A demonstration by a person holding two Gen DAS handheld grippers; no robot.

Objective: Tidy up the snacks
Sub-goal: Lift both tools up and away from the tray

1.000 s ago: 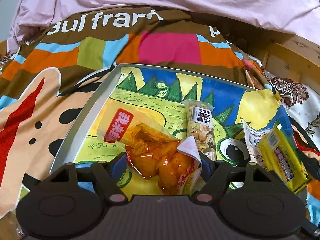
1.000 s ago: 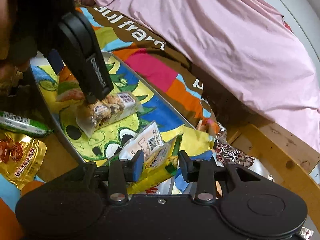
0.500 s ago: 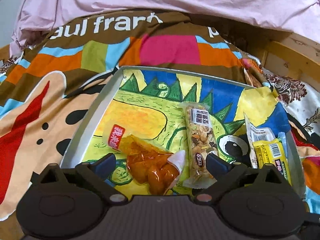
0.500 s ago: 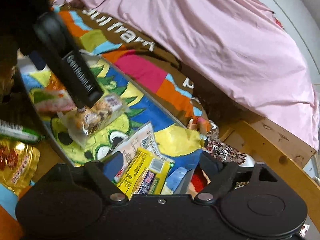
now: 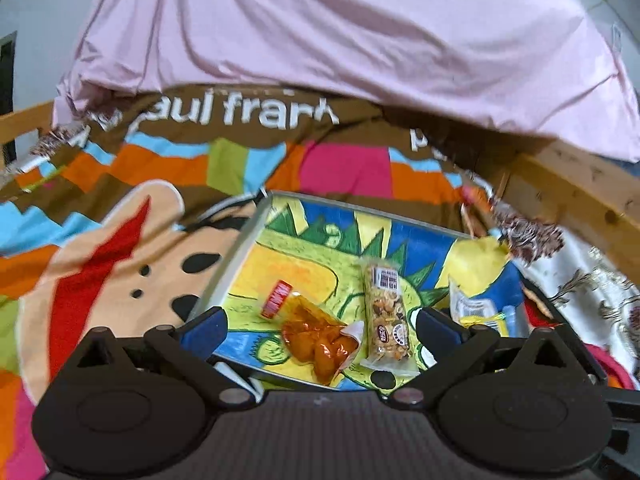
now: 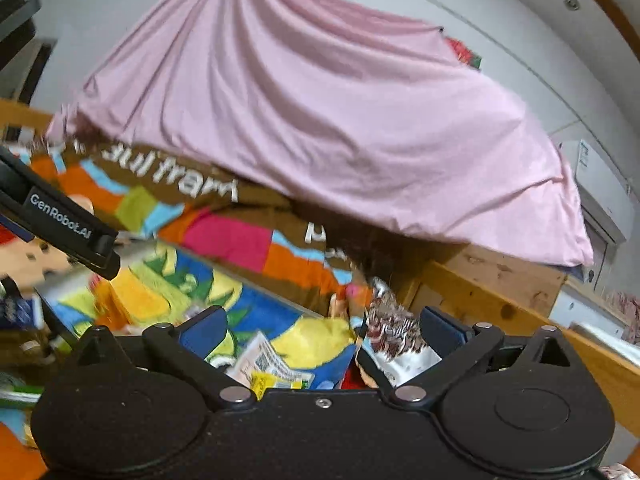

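Snacks lie beyond both hand-held grippers, the left hand-held gripper (image 5: 322, 326) and the right hand-held gripper (image 6: 322, 326), each spread wide and holding nothing. Two packets show whole in the tray (image 5: 236, 264) on the bed: an orange packet (image 5: 316, 334) beside a nut bar (image 5: 388, 320). At the tray's right edge, a yellow packet (image 5: 486, 320) is partly hidden behind a finger, its count unclear.

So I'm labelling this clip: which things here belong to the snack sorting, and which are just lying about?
Job: tray; orange snack bag; nut bar; yellow packet; left gripper and right gripper, both open.

Lying about: patterned blanket; pink sheet; wooden bed frame.
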